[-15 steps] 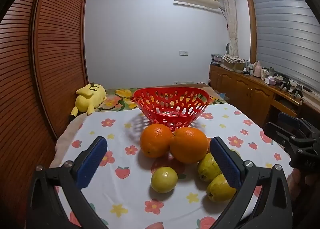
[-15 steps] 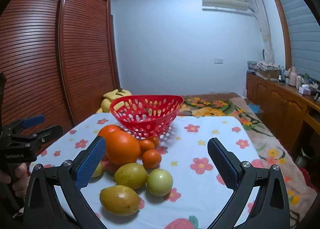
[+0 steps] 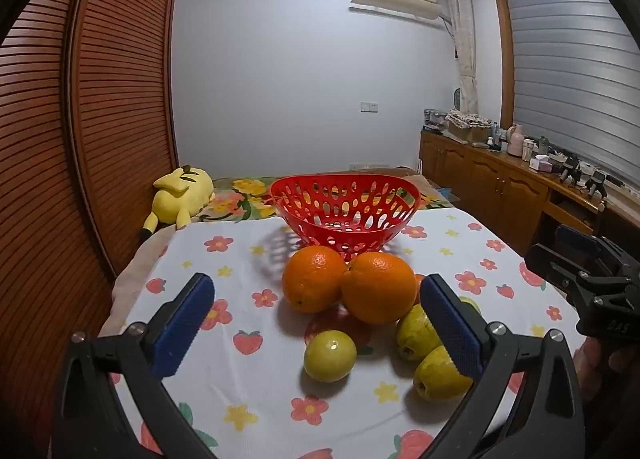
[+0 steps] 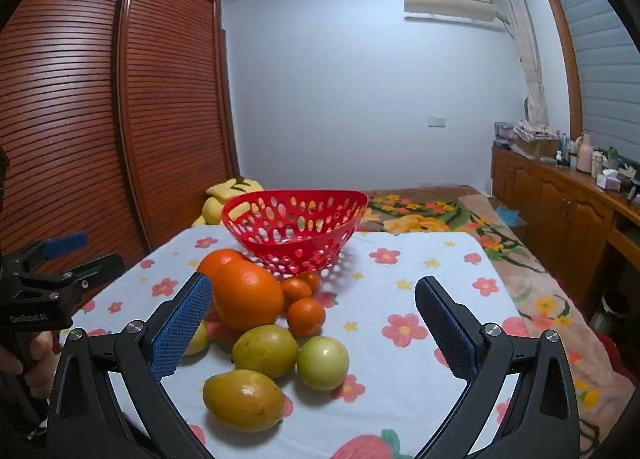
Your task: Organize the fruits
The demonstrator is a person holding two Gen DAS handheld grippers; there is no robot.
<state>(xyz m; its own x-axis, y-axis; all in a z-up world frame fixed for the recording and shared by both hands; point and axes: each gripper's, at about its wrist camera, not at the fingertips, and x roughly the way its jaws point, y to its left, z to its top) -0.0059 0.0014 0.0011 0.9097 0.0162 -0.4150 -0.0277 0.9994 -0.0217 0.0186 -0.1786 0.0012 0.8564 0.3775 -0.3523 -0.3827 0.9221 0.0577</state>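
Both the left gripper (image 3: 316,323) and the right gripper (image 4: 314,323) hover with fingers spread wide (nothing between them). Oranges (image 3: 378,287) and green-yellow fruits (image 4: 266,351) cluster on the table (image 4: 420,271) before the empty red basket (image 3: 344,215).

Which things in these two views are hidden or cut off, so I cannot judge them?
- Small mandarins: in the left wrist view, hidden behind the big oranges.
- Red basket: its bottom is unclear through the holes in both views.
- Yellow plush toy: in the right wrist view, partly behind the basket.

Black tool (image 3: 316,319), blue ribbed pads (image 3: 182,325)
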